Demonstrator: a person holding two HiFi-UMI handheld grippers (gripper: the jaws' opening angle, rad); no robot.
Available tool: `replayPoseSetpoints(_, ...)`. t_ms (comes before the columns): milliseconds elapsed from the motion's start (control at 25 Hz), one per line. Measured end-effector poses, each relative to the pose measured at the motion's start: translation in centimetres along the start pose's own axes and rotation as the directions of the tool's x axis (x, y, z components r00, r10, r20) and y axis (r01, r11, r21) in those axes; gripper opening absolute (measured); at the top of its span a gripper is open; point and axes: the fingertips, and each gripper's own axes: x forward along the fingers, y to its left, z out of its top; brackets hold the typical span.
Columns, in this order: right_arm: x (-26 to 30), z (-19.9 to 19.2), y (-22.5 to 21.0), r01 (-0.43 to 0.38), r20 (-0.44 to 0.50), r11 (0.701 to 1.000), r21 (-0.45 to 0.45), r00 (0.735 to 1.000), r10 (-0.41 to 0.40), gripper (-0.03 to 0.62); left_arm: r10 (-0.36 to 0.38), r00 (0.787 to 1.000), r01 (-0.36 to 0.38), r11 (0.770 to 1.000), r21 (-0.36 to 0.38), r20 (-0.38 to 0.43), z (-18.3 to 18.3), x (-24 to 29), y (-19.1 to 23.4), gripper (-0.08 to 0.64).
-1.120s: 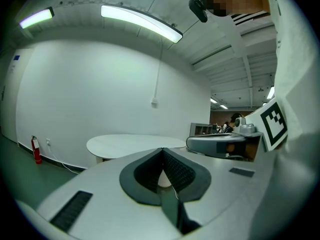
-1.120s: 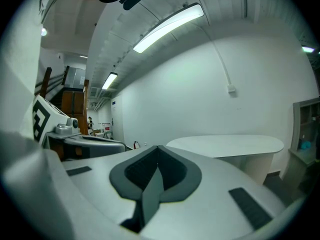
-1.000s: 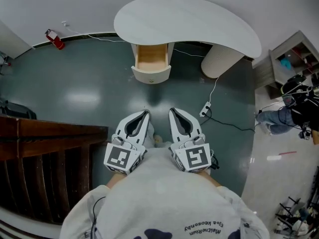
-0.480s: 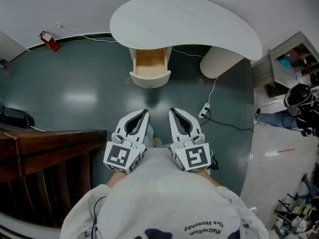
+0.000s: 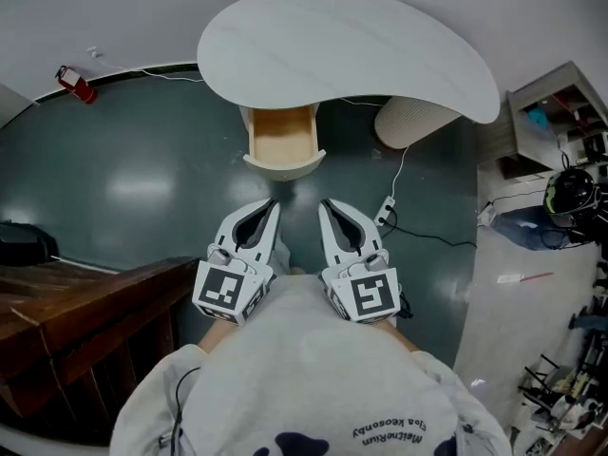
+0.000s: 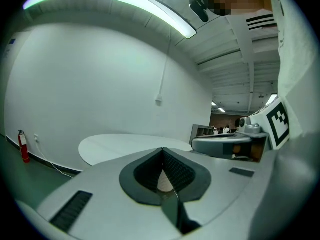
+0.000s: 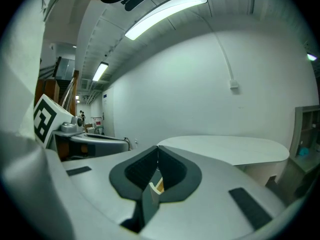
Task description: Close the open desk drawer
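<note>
Head view: L gripper [image 5: 269, 209] & R gripper [image 5: 328, 207] side by side, both w/ jaws pressed together on nothing, tips aimed at the open wooden drawer [image 5: 281, 141] just ahead under the desk top [image 5: 342, 50], prob. to shove its front in.

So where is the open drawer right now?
In the head view the drawer juts from under the white desk, upper middle, just ahead of the left gripper and right gripper.

Closing in now: the left gripper [image 5: 272, 205] and right gripper [image 5: 324, 204] have advanced together. The open drawer [image 5: 281, 142] now sits just ahead of the jaws, and the bench [image 5: 342, 46] is nearer too.
</note>
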Motion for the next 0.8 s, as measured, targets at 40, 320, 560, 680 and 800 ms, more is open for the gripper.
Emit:
replayPoseSetpoints(40,0.7,0.2,-0.2,0.009,-0.001,1.0,-0.001,1.0,-0.009,0.015,-0.006,1.0,0.006,1.0,-0.002,0.001,0.2,0.5,0.7,0.011)
replayPoseSetpoints(320,5.8,1.2,-1.2,0.071,-0.007,0.997,0.004,0.997,-0.071,0.015,-0.068,0.998,0.068,0.998,0.002,-0.013,1.3,3.6,5.4,0.011)
replayPoseSetpoints(560,8.6,1.1,-1.8,0.105,-0.023,0.994,0.014,0.994,-0.105,0.015,-0.104,0.994,0.104,0.995,0.0,-0.034,1.3,5.7,8.1,0.011)
replayPoseSetpoints(680,9.3,0.8,-2.3,0.118,-0.037,0.993,0.017,0.992,-0.117,0.015,-0.115,0.992,0.115,0.993,-0.008,-0.048,0.9,6.4,8.7,0.011)
replayPoseSetpoints(800,10.0,0.4,-2.4,0.121,-0.051,0.992,0.019,0.991,-0.12,0.015,-0.12,0.991,0.119,0.993,-0.018,-0.065,0.5,6.7,9.2,0.011)
